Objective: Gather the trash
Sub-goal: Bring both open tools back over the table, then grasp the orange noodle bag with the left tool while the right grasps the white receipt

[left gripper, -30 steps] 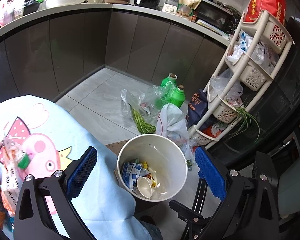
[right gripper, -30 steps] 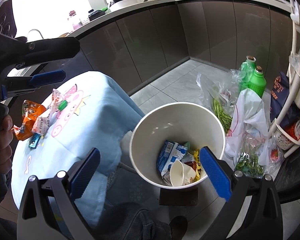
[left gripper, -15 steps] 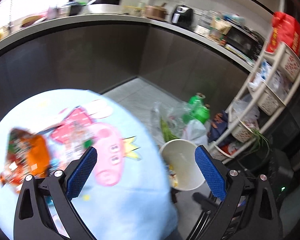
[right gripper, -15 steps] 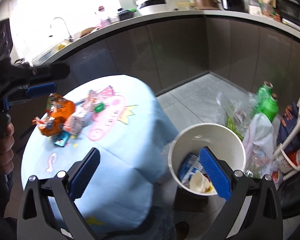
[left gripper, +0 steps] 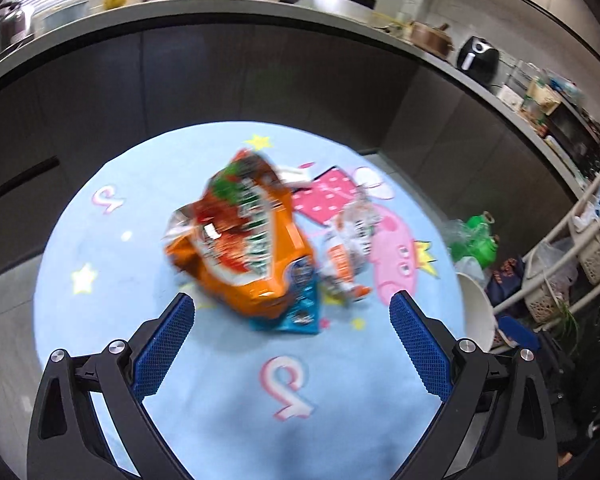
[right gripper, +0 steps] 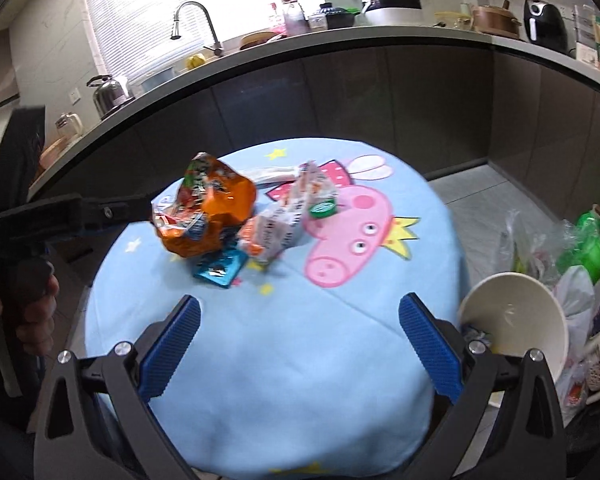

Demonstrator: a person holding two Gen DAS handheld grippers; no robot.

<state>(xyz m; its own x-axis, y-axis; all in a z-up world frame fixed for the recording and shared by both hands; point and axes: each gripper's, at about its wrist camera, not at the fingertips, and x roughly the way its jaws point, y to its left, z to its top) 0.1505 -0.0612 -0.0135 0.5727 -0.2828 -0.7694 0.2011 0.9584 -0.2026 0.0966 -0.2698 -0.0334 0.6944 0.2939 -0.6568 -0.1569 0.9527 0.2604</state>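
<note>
A crumpled orange snack bag (left gripper: 244,240) (right gripper: 206,210) lies on the round light-blue tablecloth (left gripper: 228,392) (right gripper: 300,352). Under its near edge is a small teal wrapper (left gripper: 300,312) (right gripper: 220,268). To its right lies a white-and-orange wrapper (left gripper: 348,248) (right gripper: 276,228) with a green cap (right gripper: 323,208) beside it. My left gripper (left gripper: 292,344) hovers open just short of the orange bag; it shows in the right wrist view as a black arm (right gripper: 80,216) held by a hand at the left. My right gripper (right gripper: 300,348) is open over the table's near part. The white bin (right gripper: 516,328) (left gripper: 478,312) stands on the floor at the right.
Dark cabinets under a curved counter (right gripper: 340,44) ring the table, with a kettle, a tap and appliances on top. On the floor to the right are green bottles (right gripper: 588,244) (left gripper: 476,236), plastic bags and a white basket rack (left gripper: 588,240).
Both grippers swung left from above the bin to over the table. The trash pile now lies ahead of both of them, and the bin has slid to the right edge of each view.
</note>
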